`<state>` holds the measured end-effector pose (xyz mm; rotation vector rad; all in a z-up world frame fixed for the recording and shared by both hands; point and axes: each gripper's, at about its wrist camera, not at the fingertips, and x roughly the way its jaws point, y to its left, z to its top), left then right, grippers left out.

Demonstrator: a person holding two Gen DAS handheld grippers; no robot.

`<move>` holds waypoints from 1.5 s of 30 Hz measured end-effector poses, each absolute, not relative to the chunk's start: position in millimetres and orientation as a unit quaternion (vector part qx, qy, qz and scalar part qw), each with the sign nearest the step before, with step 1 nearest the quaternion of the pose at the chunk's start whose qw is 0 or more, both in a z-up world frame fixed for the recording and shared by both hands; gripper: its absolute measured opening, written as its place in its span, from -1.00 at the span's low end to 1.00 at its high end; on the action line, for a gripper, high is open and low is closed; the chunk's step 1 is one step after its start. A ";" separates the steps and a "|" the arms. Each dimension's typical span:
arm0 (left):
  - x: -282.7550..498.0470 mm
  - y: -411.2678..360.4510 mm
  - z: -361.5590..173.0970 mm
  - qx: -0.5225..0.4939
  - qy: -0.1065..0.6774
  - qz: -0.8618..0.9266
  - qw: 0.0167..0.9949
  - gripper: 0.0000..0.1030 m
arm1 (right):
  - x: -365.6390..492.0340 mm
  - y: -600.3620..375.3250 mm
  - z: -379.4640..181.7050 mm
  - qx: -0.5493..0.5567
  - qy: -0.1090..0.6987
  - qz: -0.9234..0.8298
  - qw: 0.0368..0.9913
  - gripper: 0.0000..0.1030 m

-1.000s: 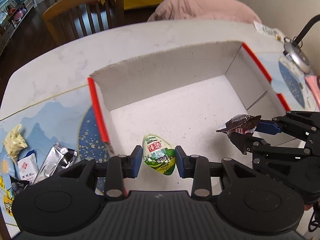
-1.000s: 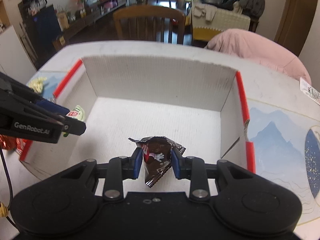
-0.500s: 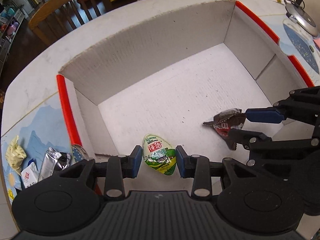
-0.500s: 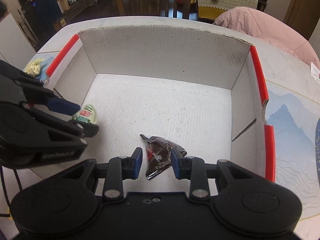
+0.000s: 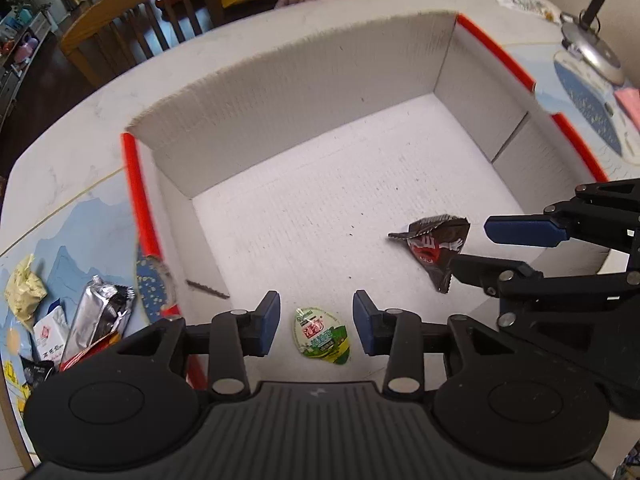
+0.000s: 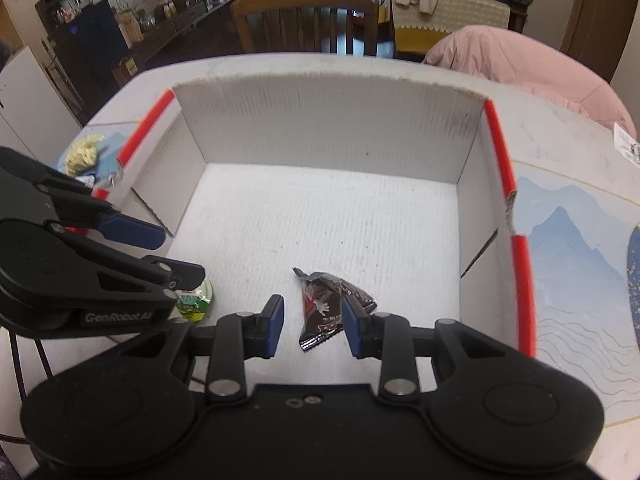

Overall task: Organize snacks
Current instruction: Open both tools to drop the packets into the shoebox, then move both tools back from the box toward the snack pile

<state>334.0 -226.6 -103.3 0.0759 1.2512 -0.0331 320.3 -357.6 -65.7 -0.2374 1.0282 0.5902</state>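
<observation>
Left gripper (image 5: 316, 322) jaws just opened, green jelly cup (image 5: 322, 338) lies loose between them on the cardboard box (image 5: 304, 92) floor. Right gripper (image 6: 312, 320) pinches the brown chocolate packet (image 6: 322, 304) low inside the box, and a few leftover snacks (image 5: 100, 316) wait left of it

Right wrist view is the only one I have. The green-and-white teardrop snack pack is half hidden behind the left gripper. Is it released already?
Observer: Yes. In the left wrist view the left gripper's fingers have just been opening. The green-and-white teardrop snack pack lies between them in the white cardboard box, touching neither pad.
Operator: Are more snacks waiting outside the box?
Observer: Yes. A crumpled silver foil packet lies on the table beside the box's red-edged wall, with smaller packs near it.
</observation>
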 end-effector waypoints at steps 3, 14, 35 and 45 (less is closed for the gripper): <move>326.1 -220.9 -91.4 0.020 0.572 -0.015 0.820 -0.22 | 315.8 -360.3 -55.5 -0.102 0.473 0.282 0.829 -0.39; 283.7 -200.3 -43.4 -0.017 0.515 -0.002 0.857 -0.18 | 286.2 -356.0 -16.7 -0.088 0.428 0.310 0.844 -0.38; 192.2 -116.8 8.3 -0.070 0.416 0.015 0.906 0.16 | 221.1 -306.1 25.8 -0.048 0.355 0.313 0.880 0.60; 147.0 -37.7 16.7 -0.071 0.381 0.028 0.922 0.40 | 194.1 -262.1 24.3 -0.035 0.352 0.303 0.885 0.92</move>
